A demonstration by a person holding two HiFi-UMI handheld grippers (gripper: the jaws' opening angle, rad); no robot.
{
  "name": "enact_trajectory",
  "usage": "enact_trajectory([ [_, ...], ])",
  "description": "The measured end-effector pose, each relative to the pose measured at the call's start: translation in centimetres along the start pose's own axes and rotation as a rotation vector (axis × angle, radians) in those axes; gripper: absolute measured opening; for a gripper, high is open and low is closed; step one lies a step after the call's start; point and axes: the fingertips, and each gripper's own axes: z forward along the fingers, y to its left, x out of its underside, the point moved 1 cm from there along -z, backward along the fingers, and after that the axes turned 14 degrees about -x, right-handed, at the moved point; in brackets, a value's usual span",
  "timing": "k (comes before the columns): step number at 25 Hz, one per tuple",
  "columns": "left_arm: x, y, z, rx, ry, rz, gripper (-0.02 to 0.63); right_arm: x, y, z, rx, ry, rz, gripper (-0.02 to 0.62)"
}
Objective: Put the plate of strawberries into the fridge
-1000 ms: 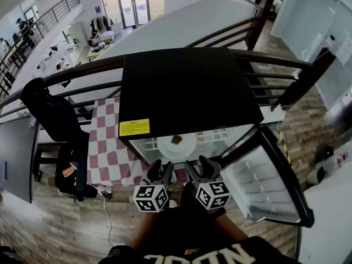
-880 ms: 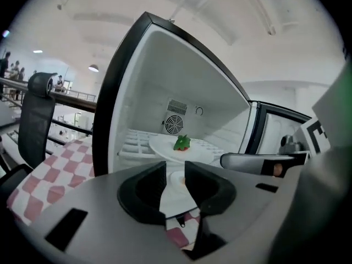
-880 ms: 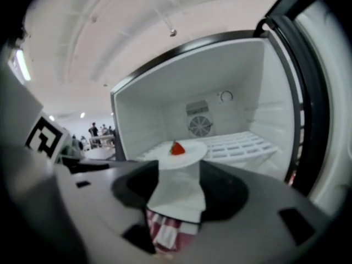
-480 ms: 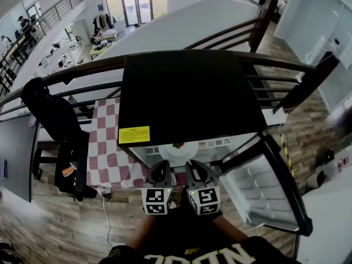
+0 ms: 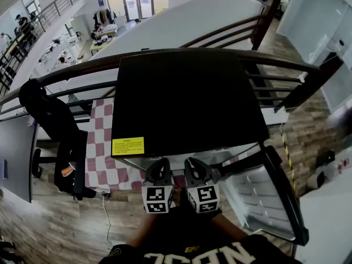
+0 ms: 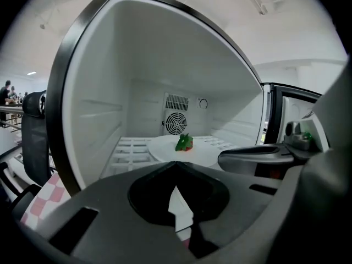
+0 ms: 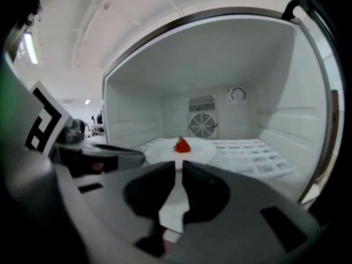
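A white plate (image 6: 165, 150) with a red strawberry (image 6: 185, 143) sits on the wire shelf inside the open fridge (image 5: 187, 98); the right gripper view also shows the plate (image 7: 198, 150) and strawberry (image 7: 182, 145). In the head view the fridge's black top hides them. My left gripper (image 6: 175, 164) is shut and empty just outside the fridge mouth. My right gripper (image 7: 179, 165) hangs beside it, jaws closing to a narrow slit with nothing between them. From above, the left gripper (image 5: 159, 165) and right gripper (image 5: 193, 165) stand side by side.
The fridge door (image 5: 269, 191) stands swung open to the right. A fan grille (image 6: 176, 122) is on the back wall. A black chair (image 5: 52, 125) and a red-checkered cloth (image 5: 99, 147) lie to the left. A dark railing (image 5: 275, 59) runs behind.
Both grippers' jaws went from wide open to closed together. The view has shifted, so the plate now sits out of sight under the fridge top in the head view.
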Motion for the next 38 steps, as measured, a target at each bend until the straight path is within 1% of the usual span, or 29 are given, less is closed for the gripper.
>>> enact_trajectory([
  [5, -0.3, -0.7, 1.1, -0.009, 0.031, 0.0, 0.02, -0.2, -1.7, 0.5, -0.011, 0.016, 0.003, 0.052],
  [9, -0.6, -0.5, 2.0, -0.025, 0.044, -0.015, 0.021, -0.6, -2.2, 1.3, -0.037, 0.02, 0.026, 0.052],
  [13, -0.5, -0.3, 2.5, -0.035, 0.053, -0.028, 0.02, -0.8, -2.5, 1.7, -0.046, 0.018, 0.028, 0.051],
  [19, -0.5, -0.5, 2.2, -0.021, 0.054, -0.068, 0.02, -0.3, -2.7, 1.4, -0.03, 0.037, 0.052, 0.051],
  [23, -0.6, -0.4, 1.3, -0.008, 0.033, -0.085, 0.02, -0.3, -2.4, 0.4, -0.013, 0.018, 0.066, 0.051],
  [26, -1.2, -0.8, 0.2, 0.01, 0.015, -0.081, 0.02, -0.6, -1.9, -0.7, 0.01, -0.013, 0.071, 0.048],
  [33, -1.6, -1.6, -3.2, 0.058, -0.062, -0.024, 0.02, -1.4, 0.3, -4.0, 0.067, -0.105, 0.043, 0.04],
  [35, -1.8, -1.7, -4.3, 0.083, -0.085, -0.036, 0.02, -1.3, 1.2, -4.7, 0.073, -0.118, 0.036, 0.035],
  [38, -2.5, -1.5, -6.4, 0.107, -0.144, -0.087, 0.02, -0.6, 2.5, -5.7, 0.077, -0.117, 0.028, 0.021],
])
